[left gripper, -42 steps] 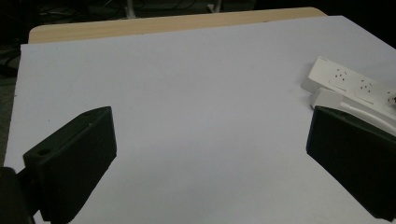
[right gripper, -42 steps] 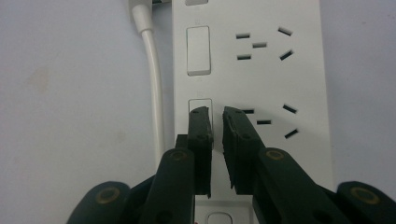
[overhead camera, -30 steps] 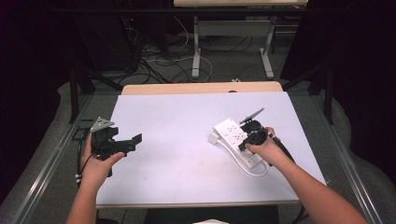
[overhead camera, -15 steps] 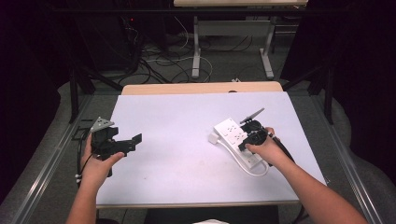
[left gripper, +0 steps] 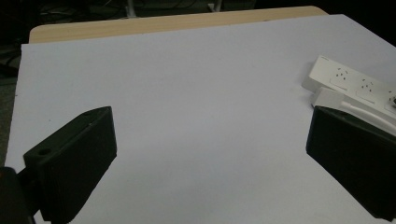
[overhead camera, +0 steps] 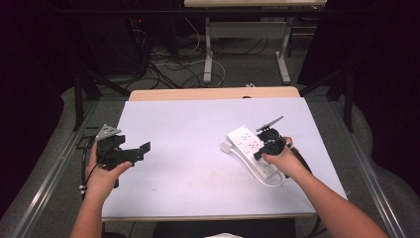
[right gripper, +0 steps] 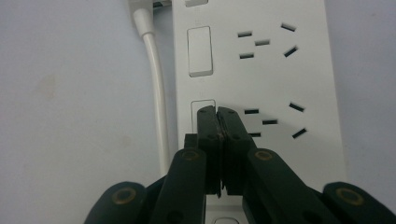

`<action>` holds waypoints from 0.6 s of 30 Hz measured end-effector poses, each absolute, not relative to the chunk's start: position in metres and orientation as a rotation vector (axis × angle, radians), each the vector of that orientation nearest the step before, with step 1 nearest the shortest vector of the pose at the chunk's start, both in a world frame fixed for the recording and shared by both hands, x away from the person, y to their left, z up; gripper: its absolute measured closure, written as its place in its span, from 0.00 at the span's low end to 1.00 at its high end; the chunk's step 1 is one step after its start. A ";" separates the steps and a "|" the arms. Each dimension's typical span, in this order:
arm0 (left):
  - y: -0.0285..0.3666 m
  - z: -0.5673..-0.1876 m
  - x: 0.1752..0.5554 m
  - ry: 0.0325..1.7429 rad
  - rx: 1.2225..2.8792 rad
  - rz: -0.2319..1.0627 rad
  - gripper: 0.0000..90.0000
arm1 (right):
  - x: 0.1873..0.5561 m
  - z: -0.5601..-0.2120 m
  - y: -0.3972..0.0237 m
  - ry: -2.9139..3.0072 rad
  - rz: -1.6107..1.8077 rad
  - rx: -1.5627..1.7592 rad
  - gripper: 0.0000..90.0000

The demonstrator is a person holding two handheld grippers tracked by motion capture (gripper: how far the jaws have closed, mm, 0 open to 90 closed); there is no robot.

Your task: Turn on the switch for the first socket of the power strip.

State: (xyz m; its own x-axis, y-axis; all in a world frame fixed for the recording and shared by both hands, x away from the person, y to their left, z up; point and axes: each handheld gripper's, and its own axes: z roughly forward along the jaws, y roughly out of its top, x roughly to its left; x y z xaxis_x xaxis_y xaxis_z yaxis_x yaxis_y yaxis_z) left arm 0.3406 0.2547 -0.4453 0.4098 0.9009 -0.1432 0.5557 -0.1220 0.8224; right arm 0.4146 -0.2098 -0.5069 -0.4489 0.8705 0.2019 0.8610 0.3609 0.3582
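A white power strip (overhead camera: 250, 148) lies on the right half of the table, its white cable (right gripper: 156, 93) running along one side. My right gripper (right gripper: 217, 112) is shut, and its joined tips press down on a rocker switch of the power strip (right gripper: 261, 79); a second switch (right gripper: 199, 51) sits just beyond. In the high view the right gripper (overhead camera: 267, 146) rests over the strip's middle. My left gripper (overhead camera: 141, 148) is held open above the table's left side, jaws wide with nothing between them. The left gripper view shows the power strip (left gripper: 355, 86) at the far right.
The table (overhead camera: 198, 124) has a pale lilac top with a wooden strip along its far edge. Behind it on the floor lie tangled cables (overhead camera: 173, 59) and the legs of another desk (overhead camera: 208, 49).
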 end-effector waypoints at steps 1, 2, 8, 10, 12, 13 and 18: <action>0.255 -0.445 0.341 1.259 1.802 0.503 0.02 | 0.414 -0.511 -0.209 2.552 0.702 1.624 1.00; 0.255 -0.445 0.341 1.260 1.802 0.503 0.02 | 0.414 -0.510 -0.209 2.594 0.694 1.630 1.00; 0.255 -0.446 0.341 1.263 1.795 0.504 0.02 | 0.407 -0.511 -0.202 2.622 0.706 1.604 1.00; 0.255 -0.446 0.341 1.264 1.801 0.503 0.02 | 0.408 -0.513 -0.202 2.604 0.761 1.631 1.00; 0.254 -0.445 0.341 1.262 1.807 0.502 0.02 | 0.409 -0.511 -0.204 2.629 0.717 1.635 1.00; 0.254 -0.446 0.341 1.260 1.806 0.502 0.02 | 0.410 -0.511 -0.205 2.642 0.706 1.632 1.00; 0.254 -0.446 0.341 1.268 1.796 0.500 0.02 | 0.409 -0.513 -0.204 2.609 0.774 1.636 1.00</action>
State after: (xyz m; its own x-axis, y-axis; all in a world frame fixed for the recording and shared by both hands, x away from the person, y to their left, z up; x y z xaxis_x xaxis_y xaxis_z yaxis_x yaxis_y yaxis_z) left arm 0.3410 0.2544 -0.4461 0.4037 0.9029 -0.1474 0.5592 -0.1160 0.8209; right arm 0.4088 -0.2040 -0.5135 -0.4687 0.8382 0.2789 0.8547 0.3505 0.3829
